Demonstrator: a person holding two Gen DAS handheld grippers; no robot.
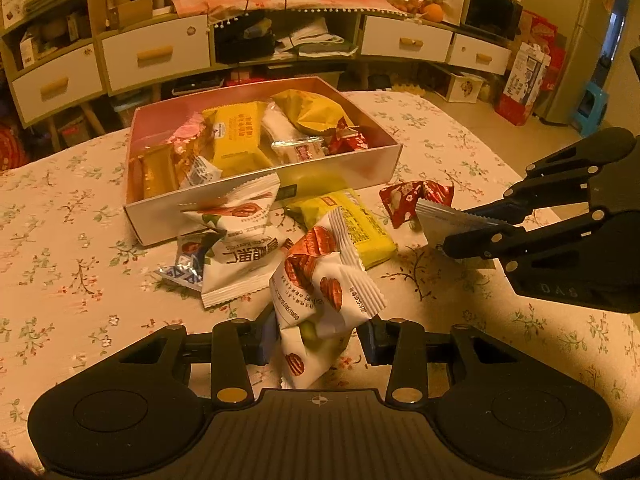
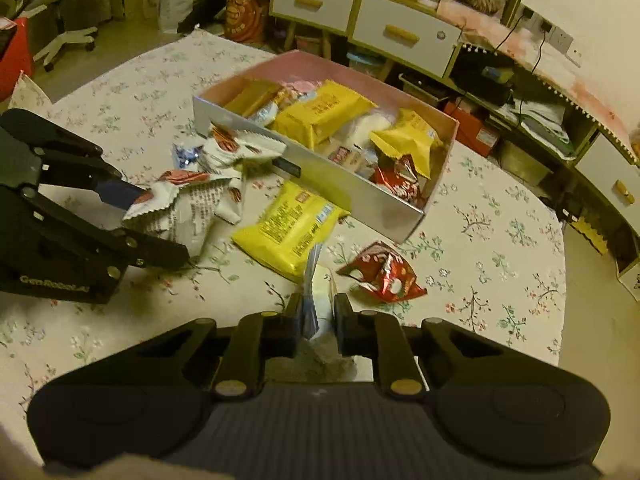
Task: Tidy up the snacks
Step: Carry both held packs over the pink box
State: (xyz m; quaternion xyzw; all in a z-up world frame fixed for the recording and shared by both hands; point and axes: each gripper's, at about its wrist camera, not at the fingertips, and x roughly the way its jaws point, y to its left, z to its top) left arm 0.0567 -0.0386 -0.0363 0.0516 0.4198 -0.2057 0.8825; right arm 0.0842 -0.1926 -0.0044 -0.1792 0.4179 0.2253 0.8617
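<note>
Floral tablecloth (image 1: 80, 240), both tongs gripping snack packets (image 1: 320, 292)

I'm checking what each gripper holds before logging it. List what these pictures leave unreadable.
- Silver packet in the right gripper: left wrist view shows only its plain, crimped end; right wrist view shows it edge-on, so no label.
- White nut packet in the left gripper: its lower end is hidden behind the gripper body.
- Box contents: lower layers are covered by the top packets.
- Packet print: too small and blurred to read.
</note>
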